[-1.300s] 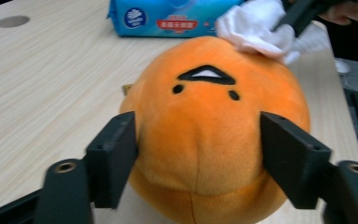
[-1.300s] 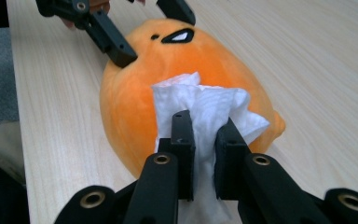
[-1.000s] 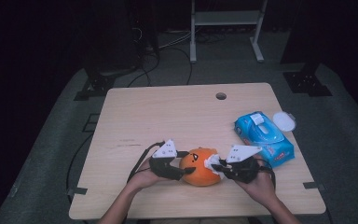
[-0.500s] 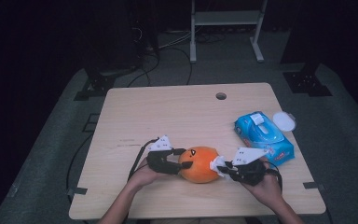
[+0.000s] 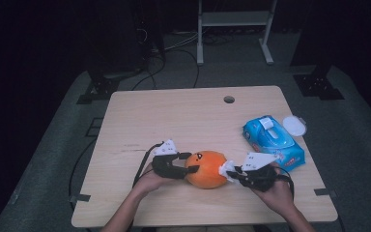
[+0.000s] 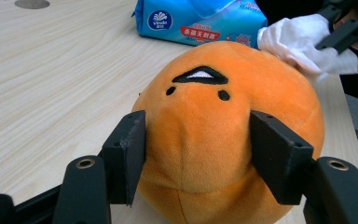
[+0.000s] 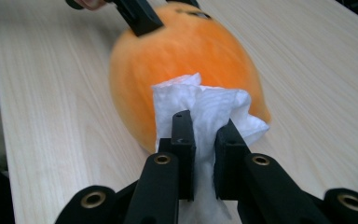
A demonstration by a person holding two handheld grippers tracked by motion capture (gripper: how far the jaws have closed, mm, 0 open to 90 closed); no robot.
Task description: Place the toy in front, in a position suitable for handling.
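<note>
A round orange plush toy (image 5: 206, 169) with a stitched face lies near the table's front edge. My left gripper (image 5: 186, 164) comes at it from the left. In the left gripper view its pads (image 6: 130, 154) press into both sides of the plush toy (image 6: 223, 112). My right gripper (image 5: 229, 170) is at the toy's right side, shut on a crumpled white tissue (image 7: 205, 105). The tissue touches the plush toy (image 7: 186, 51), and the right gripper (image 7: 203, 140) pinches it tightly between its jaws.
A blue pack of wet wipes (image 5: 273, 141) lies right of the toy, with a white round lid (image 5: 294, 125) beside it at the table's edge. The wooden table (image 5: 174, 121) has a cable hole (image 5: 229, 99) at the back. Dark floor and stands surround it.
The plush toy and both grippers have edged slightly to the left. Both grips look the same as before.
</note>
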